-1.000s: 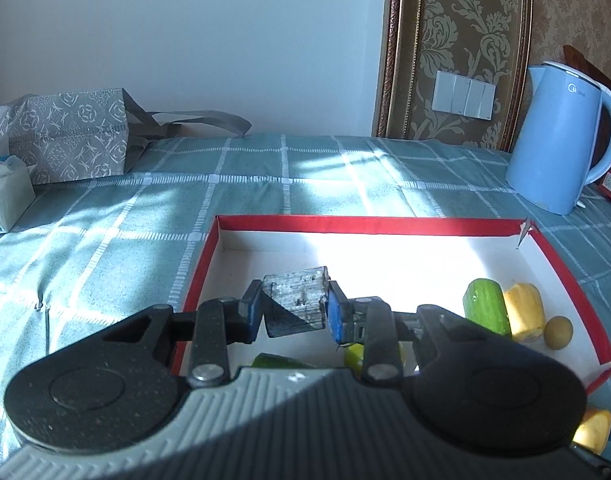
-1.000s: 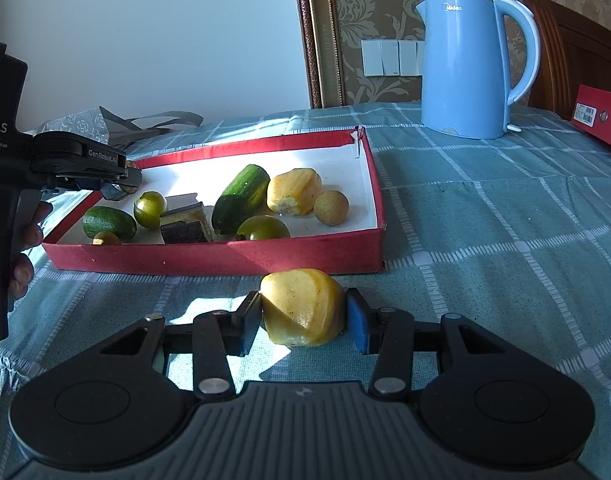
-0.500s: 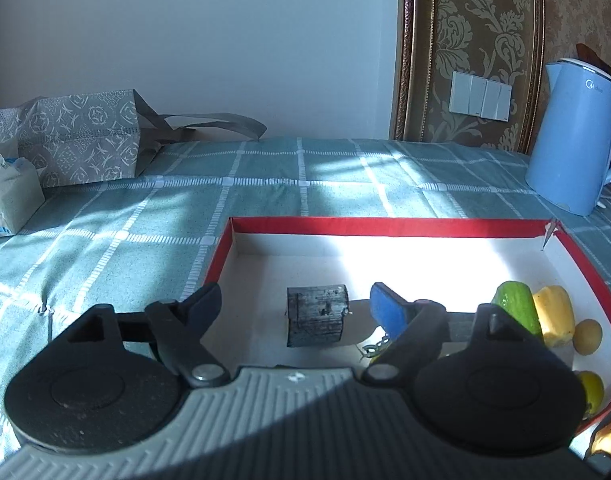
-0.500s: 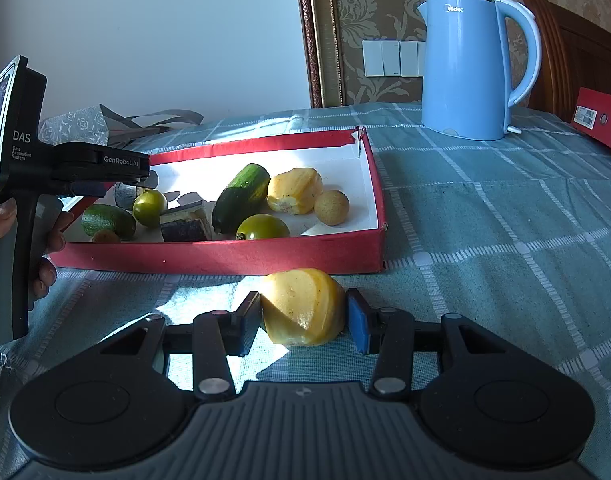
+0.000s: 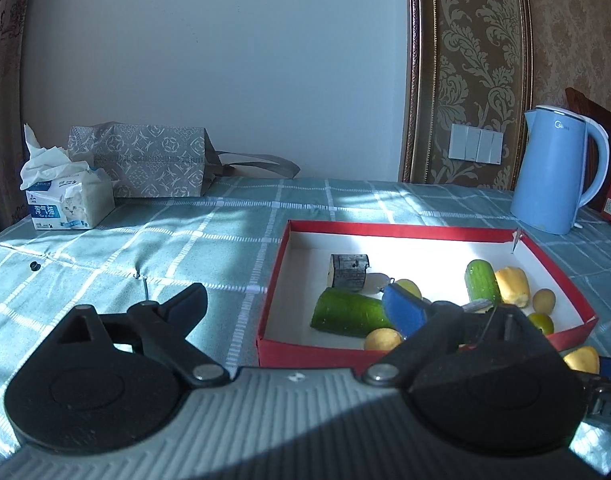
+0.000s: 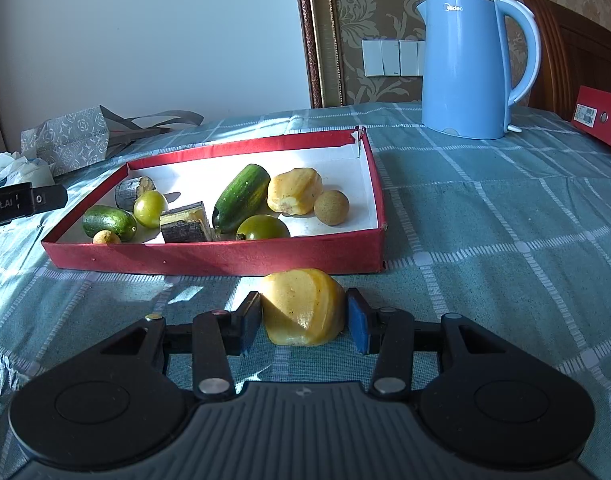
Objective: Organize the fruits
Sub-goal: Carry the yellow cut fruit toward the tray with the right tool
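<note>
Left claw [image 5: 295, 304] is spread wide with nothing in it, hovering at the near-left corner of the red tray [image 5: 401, 231]. Right claw [image 6: 303, 322] grips a peeled yellow fruit [image 6: 303, 306] on the counter [image 6: 505, 240], just near of the tray, which holds the other fruits.

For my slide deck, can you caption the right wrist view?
Right gripper holds a peeled yellow fruit on the tablecloth just before the red tray of sorted produce.
</note>
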A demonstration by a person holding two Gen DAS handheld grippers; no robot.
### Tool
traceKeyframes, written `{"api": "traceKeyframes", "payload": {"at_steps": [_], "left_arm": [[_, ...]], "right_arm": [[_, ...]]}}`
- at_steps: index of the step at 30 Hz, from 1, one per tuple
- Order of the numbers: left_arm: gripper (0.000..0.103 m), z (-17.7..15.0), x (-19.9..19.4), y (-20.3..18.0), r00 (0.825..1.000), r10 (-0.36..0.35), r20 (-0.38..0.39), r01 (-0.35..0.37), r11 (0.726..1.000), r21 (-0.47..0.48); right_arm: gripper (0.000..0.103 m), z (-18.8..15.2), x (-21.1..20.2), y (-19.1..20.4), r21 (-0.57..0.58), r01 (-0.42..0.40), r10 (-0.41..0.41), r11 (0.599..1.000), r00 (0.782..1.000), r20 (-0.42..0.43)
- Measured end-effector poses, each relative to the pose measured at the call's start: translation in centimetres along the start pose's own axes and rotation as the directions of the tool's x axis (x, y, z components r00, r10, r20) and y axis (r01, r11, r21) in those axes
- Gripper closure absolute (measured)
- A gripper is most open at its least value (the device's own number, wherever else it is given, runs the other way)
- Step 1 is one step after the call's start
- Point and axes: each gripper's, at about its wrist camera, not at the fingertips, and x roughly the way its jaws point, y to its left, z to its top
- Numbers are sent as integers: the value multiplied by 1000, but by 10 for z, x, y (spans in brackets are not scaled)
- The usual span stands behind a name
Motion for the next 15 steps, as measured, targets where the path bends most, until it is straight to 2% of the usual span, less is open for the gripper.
{"api": "traceKeyframes", "payload": {"at_steps": [5, 15], "left_arm": [[9, -11, -9, 0, 999, -20, -34, 20, 1000, 2], [7, -22, -4, -2, 996, 4, -94, -2, 1000, 20]], "right_arm": [[58, 0, 0, 0, 3, -2, 2, 1000, 1000, 1], [58, 0, 0, 0, 2, -1, 1, 1000, 1000, 0]]}}
